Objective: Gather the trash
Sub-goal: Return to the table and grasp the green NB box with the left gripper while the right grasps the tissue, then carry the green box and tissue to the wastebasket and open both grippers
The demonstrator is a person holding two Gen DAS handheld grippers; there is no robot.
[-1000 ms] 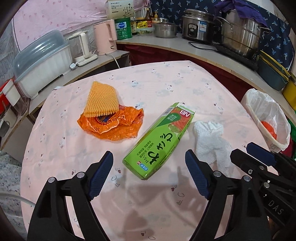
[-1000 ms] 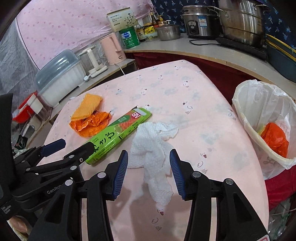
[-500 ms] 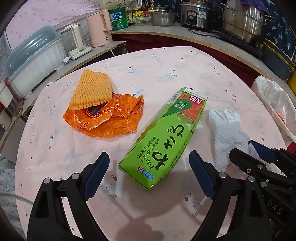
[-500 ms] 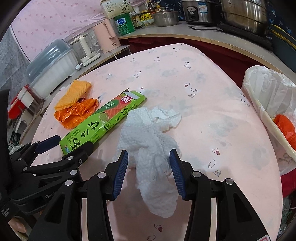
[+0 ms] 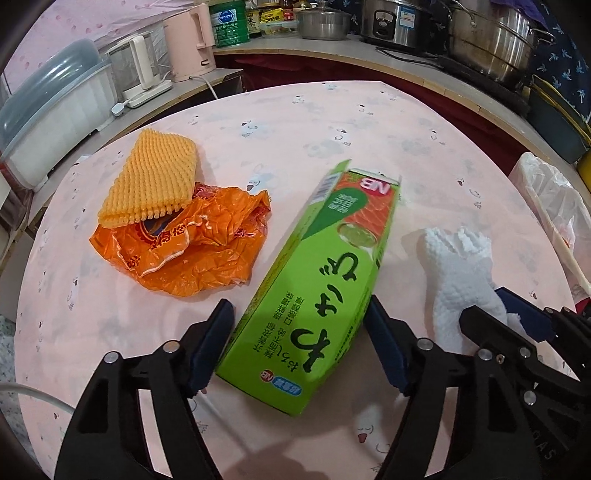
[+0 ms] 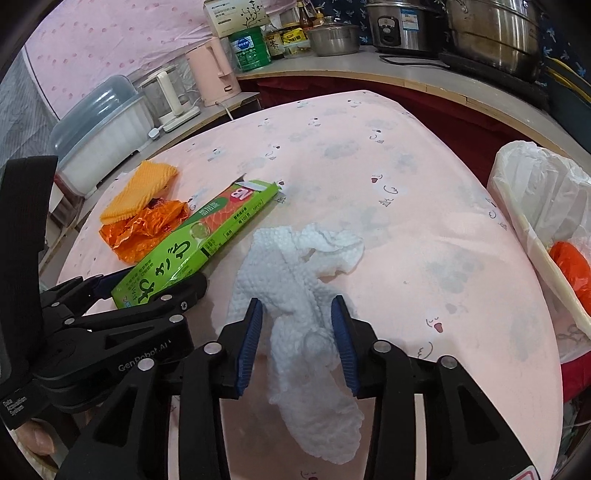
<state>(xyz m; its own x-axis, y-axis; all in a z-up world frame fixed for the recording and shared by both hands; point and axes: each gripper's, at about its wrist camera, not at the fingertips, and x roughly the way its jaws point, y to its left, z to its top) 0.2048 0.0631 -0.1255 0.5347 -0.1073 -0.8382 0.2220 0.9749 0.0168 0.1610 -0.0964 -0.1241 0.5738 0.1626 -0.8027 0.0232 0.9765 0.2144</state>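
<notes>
A green carton [image 5: 321, 288] lies on the pink table [image 5: 332, 122]. My left gripper [image 5: 299, 347] is open, its jaws on either side of the carton's near end; the right pad looks to touch it. A crumpled white paper towel [image 6: 299, 295] lies to the carton's right. My right gripper [image 6: 297, 343] is open and straddles the towel's narrow middle. An orange plastic bag [image 5: 192, 247] with a yellow ribbed sponge [image 5: 155, 177] on it lies to the left. The carton [image 6: 192, 240] also shows in the right wrist view.
A white-lined trash bin [image 6: 546, 221] stands off the table's right edge with orange trash inside. Behind the table, a counter holds a pink kettle [image 5: 188, 40], a lidded white container [image 5: 51, 110], pots [image 5: 491, 33] and jars.
Both grippers have moved forward and down. The left now straddles the carton's near end; the right now straddles the paper towel. Both stay open.
</notes>
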